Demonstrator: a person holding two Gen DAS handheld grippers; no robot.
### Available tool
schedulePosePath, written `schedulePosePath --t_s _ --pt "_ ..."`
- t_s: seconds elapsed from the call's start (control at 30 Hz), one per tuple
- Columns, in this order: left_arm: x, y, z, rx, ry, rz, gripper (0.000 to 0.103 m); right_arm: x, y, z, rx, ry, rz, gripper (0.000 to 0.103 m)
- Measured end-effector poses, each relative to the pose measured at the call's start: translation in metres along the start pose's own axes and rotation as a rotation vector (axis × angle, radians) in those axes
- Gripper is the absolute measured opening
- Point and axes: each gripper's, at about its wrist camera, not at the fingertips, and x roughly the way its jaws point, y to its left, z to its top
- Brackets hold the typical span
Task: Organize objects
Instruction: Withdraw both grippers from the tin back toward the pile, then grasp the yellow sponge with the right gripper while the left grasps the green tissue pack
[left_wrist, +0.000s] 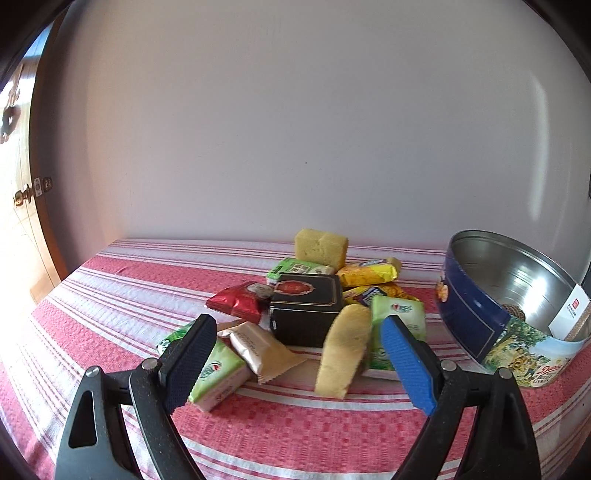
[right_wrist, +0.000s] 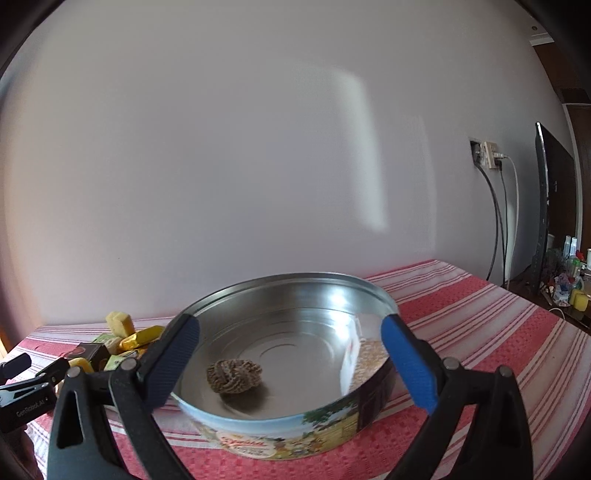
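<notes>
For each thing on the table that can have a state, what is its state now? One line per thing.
Tin: lid off, upright, nearly empty.
Woven ball: lying inside the tin.
White card: leaning on the tin's inner wall.
Black box: closed, in the snack pile.
Red packet: sealed, beside the black box.
Yellow cake: unwrapped, at the back of the pile.
Left gripper: open, empty.
Right gripper: open, empty.

I am seeing soft daylight washing in from the left, overexposing the wooden door (left_wrist: 22, 221). Glare is bouncing off the round silver-lined biscuit tin (right_wrist: 288, 332), a pale patch is glowing on the plain white wall (right_wrist: 364, 147), and fisheye curvature is darkening every corner.
</notes>
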Motion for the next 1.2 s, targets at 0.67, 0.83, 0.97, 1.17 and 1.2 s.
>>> schedulePosePath --t_s 0.67,0.83,0.97,1.17,1.2 --pt "0.023 0.128 0.01 -0.163 0.068 0.207 0.092 0.042 0.177 -0.038 -0.11 0.317 0.328 0.093" --pt "0.028 0.138 0.008 -0.193 0.107 0.202 0.092 0.072 0.211 -0.047 -0.13 0.434 0.34 0.078" --pt "0.035 0.13 0.007 -0.142 0.131 0.175 0.092 0.085 0.225 -0.054 -0.167 0.5 0.292 0.069" --pt "0.044 0.1 0.001 -0.003 0.212 0.028 0.092 0.084 0.207 -0.052 -0.113 0.504 0.353 0.022" --pt "0.044 0.096 0.0 0.021 0.219 0.01 0.092 0.083 0.205 -0.049 -0.101 0.495 0.378 0.022"
